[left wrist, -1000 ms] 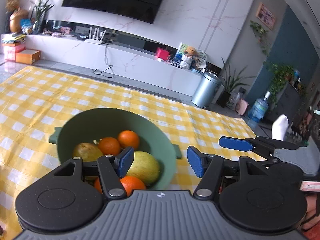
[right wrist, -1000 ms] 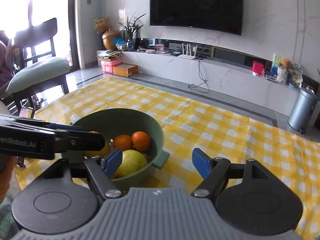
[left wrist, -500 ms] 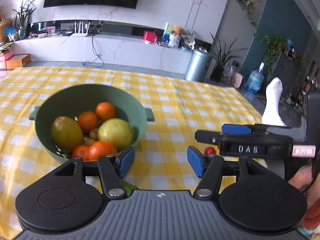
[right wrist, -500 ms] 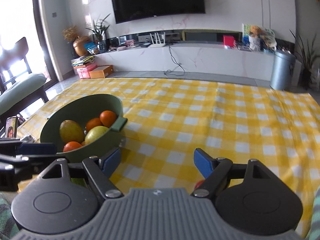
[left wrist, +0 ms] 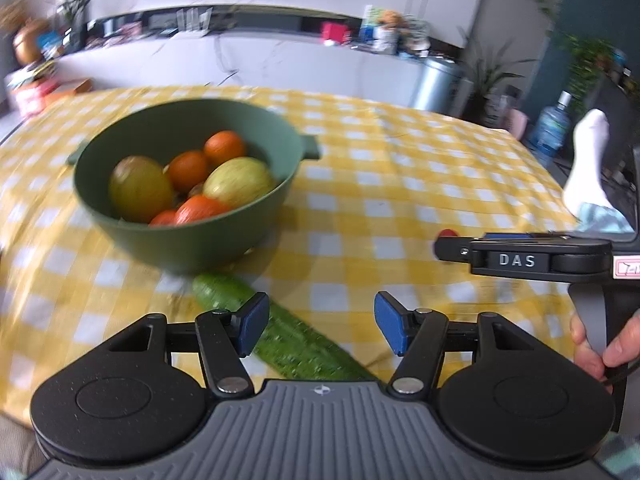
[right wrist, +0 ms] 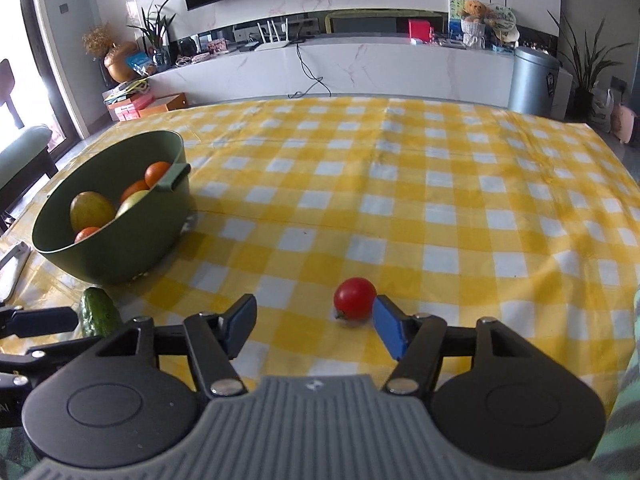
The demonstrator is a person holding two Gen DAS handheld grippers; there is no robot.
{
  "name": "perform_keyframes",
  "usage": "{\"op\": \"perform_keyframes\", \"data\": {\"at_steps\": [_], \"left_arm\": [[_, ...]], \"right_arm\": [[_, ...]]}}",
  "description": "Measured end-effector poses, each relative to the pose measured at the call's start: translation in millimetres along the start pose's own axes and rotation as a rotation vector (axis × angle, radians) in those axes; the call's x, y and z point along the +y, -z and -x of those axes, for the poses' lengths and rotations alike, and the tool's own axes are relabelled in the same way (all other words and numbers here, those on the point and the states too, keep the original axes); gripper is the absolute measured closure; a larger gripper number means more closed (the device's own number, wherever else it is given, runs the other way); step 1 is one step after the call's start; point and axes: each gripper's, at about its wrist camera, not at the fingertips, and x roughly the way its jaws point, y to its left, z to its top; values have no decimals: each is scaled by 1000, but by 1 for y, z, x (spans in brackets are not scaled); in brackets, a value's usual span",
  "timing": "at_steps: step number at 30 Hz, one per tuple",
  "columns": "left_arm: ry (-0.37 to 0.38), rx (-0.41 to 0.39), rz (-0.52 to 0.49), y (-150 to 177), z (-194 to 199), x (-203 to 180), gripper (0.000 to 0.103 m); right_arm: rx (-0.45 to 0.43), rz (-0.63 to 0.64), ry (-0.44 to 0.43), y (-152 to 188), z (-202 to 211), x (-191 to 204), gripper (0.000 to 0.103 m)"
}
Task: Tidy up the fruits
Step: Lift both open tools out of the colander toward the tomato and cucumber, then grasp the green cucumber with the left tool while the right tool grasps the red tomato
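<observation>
Right tongs closing beside one tomato.

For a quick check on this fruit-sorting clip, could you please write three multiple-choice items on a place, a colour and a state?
1. Where does the cucumber lie?
A. inside the bowl
B. on the cloth in front of the bowl
C. on the chair

2. What colour is the bowl?
A. green
B. white
C. red

3. How does the small tomato stand to the right claw?
A. lifted and clamped
B. inside the bowl
C. on the cloth, next to one blue pad

Answers:
1 B, it lies on the checked cloth below the left claw.
2 A, its wall is green in both views.
3 C, it rests on the cloth while the jaws are closing, not yet clamped.
</observation>
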Motion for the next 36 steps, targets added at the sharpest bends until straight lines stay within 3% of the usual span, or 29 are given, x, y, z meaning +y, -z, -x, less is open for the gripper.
{"op": "perform_keyframes", "data": {"at_steps": [8, 16, 23, 31, 36], "left_arm": [[-79, 54, 224, 5, -9, 25, 32], [-80, 121, 429, 8, -22, 38, 31], [-136, 136, 458, 6, -30, 27, 27], [-195, 124, 380, 4, -37, 9, 27], [-202, 115, 352, 5, -34, 7, 41]], "right_arm": [[17, -38, 28, 0, -18, -8, 51], [24, -61, 56, -4, -30, -13, 56], [31, -43, 78, -6, -40, -10, 63], [45, -45, 106, -6, -45, -13, 75], [47, -54, 90, -6, -45, -13, 78]]}}
